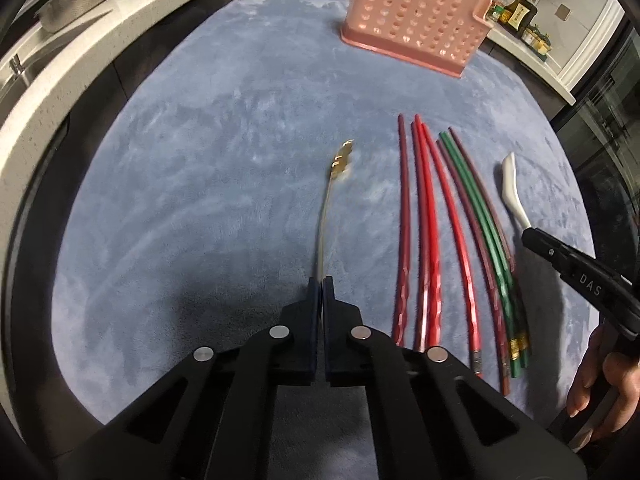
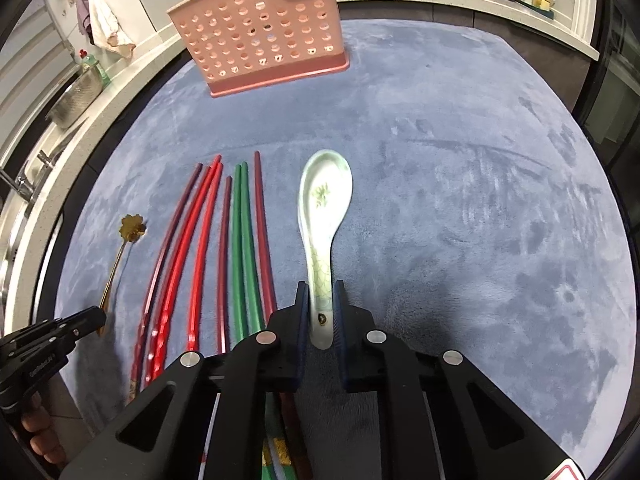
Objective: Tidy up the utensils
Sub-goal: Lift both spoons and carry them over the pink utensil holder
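A blue-grey cloth (image 2: pixel 460 200) covers the table, with a pink perforated utensil holder (image 2: pixel 260 36) standing at its far side. Red, maroon and green chopsticks (image 2: pixel 240 248) lie side by side between the two spoons, apart from both. The white ceramic spoon (image 2: pixel 325 208) has its handle between the right gripper (image 2: pixel 322 312) jaws, clenched on it, bowl pointing toward the holder. The thin gold spoon (image 1: pixel 338 160) has its handle end pinched in the fully closed jaws of the left gripper (image 1: pixel 322 292), bowl stretching ahead.
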